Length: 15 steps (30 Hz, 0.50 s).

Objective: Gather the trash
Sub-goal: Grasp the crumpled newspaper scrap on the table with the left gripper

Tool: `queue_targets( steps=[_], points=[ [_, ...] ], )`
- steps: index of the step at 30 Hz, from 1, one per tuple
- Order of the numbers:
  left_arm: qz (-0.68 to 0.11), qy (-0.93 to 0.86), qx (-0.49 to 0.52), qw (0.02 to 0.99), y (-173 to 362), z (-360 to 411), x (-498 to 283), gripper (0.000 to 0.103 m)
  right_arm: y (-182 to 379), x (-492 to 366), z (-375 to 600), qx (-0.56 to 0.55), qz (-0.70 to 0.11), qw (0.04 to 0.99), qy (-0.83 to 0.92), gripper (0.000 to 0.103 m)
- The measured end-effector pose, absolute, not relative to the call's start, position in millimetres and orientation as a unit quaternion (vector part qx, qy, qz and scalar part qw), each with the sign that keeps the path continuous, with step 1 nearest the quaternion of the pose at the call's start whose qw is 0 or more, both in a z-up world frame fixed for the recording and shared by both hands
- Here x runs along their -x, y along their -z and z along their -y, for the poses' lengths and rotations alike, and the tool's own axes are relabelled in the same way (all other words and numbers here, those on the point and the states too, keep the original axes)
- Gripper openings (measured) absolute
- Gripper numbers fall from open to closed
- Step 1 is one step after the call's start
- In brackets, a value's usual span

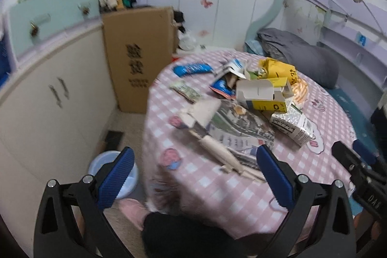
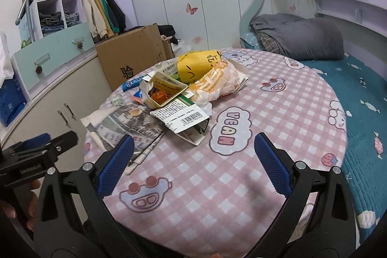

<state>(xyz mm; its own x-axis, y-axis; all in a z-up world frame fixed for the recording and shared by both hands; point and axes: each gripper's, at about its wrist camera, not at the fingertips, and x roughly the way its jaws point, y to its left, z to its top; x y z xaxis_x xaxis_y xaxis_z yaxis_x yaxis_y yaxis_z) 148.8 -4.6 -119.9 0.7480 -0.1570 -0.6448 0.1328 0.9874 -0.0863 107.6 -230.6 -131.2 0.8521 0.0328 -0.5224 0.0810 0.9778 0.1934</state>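
Both the left gripper (image 1: pixel 194 181) and right gripper (image 2: pixel 193 165) gape wide and empty, so loose wrappers beside the newspaper (image 1: pixel 239 129) risk sliding off the surface (image 2: pixel 278 113) when nudged.

Round table (image 2: pixel 278 98) in pink checked cloth, bearing newspaper (image 2: pixel 128 127), torn cartons (image 2: pixel 183 117), yellow bag (image 2: pixel 196 64), blue wrapper (image 1: pixel 191 69)

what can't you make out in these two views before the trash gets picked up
- Light blue bin on the floor, left wrist view: the left gripper finger and the table edge cover most of it, so its contents are hidden.
- Folded newspaper, left wrist view: motion blur makes the print unreadable.
- Yellow bag, right wrist view: contents hidden by the bag itself.
- Right gripper: open, holding nothing.
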Motion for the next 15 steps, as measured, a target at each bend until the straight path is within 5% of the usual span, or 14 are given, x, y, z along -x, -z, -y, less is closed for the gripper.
queue_targets(
  steps=[6, 8, 15],
  points=[
    [-0.373, 0.089, 0.051, 0.922, 137.2, 7.3, -193.5, 0.094, 142.6, -132.7, 230.6, -0.101, -0.294, 0.950, 0.011, 0.097],
    [-0.386, 0.092, 0.052, 0.916, 143.2, 9.4, -207.2, 0.071, 144.3, -139.3, 229.9, -0.098, -0.299, 0.949, 0.012, 0.097],
    [-0.414, 0.152, 0.119, 0.890, 161.0, 7.0, -228.6, 0.030, 137.8, -165.7, 225.9, -0.080, -0.306, 0.949, 0.008, 0.097]
  ],
)
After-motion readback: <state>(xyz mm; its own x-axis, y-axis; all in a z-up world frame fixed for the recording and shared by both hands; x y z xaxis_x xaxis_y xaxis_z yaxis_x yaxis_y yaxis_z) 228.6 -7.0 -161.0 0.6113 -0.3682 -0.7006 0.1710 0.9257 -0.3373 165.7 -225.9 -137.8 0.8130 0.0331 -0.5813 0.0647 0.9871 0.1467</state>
